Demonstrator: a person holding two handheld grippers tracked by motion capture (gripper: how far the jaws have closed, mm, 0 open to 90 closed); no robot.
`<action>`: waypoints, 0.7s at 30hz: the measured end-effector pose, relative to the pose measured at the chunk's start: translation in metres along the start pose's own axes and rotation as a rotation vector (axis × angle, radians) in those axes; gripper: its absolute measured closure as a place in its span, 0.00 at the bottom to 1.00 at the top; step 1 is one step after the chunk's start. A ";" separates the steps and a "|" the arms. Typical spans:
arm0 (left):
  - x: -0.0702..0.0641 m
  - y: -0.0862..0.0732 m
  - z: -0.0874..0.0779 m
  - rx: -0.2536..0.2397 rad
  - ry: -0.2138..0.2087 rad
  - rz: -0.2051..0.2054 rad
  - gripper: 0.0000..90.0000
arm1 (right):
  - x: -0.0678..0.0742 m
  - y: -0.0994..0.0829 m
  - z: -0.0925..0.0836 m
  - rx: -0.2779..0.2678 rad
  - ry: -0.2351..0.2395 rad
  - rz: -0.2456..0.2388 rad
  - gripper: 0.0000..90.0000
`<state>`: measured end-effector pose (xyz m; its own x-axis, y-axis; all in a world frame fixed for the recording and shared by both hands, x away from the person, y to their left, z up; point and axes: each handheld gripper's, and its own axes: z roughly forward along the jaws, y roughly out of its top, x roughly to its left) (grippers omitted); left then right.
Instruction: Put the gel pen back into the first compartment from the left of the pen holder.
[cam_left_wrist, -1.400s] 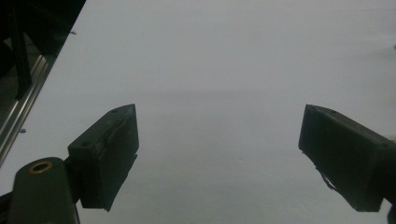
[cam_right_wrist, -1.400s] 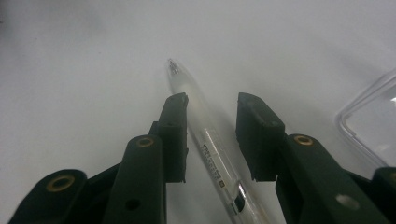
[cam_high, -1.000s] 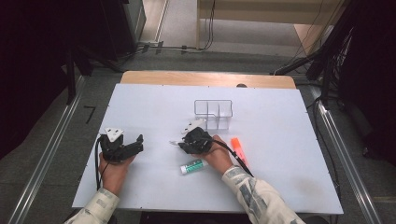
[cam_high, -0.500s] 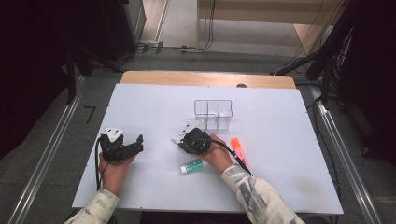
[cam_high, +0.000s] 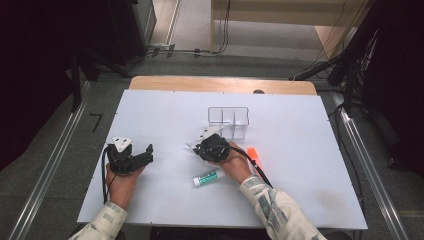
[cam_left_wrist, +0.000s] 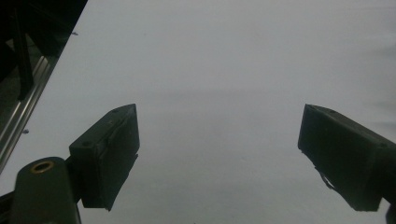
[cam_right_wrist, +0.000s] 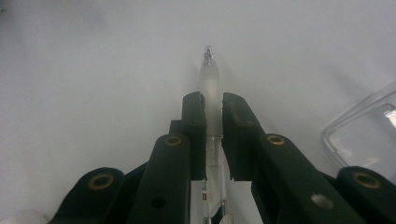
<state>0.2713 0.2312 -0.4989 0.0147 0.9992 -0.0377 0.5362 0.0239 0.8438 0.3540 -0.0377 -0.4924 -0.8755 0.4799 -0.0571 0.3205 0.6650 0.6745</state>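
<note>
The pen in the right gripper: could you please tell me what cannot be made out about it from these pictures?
- Pen: its rear end is cut off by the bottom edge of the right gripper view.
- High view: the right gripper and hand cover it.
- Ink colour: barrel too blurred.

The left hand-held gripper (cam_high: 146, 153) lies low over the table in the person's left hand (cam_high: 120, 181), its jaws spread wide with nothing between them. The right hand-held gripper (cam_right_wrist: 213, 109) sits in the right hand (cam_high: 235, 163), angled up and to the left in the high view. Its jaws have just been closing and now pinch a slim clear pen (cam_right_wrist: 210, 79).
</note>
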 end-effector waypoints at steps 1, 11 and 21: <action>0.000 0.000 0.000 0.000 -0.001 0.001 0.15 | 0.000 0.000 0.000 0.000 0.000 0.000 0.87; 0.000 0.000 0.000 0.001 -0.001 0.000 0.15 | -0.004 -0.002 -0.009 -0.034 0.002 0.023 0.87; 0.000 0.000 0.001 0.006 0.001 0.004 0.15 | -0.012 0.001 -0.024 -0.082 -0.010 0.047 0.87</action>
<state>0.2716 0.2309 -0.4993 0.0160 0.9993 -0.0343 0.5413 0.0202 0.8406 0.3561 -0.0567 -0.4734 -0.8562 0.5156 -0.0313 0.3301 0.5928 0.7346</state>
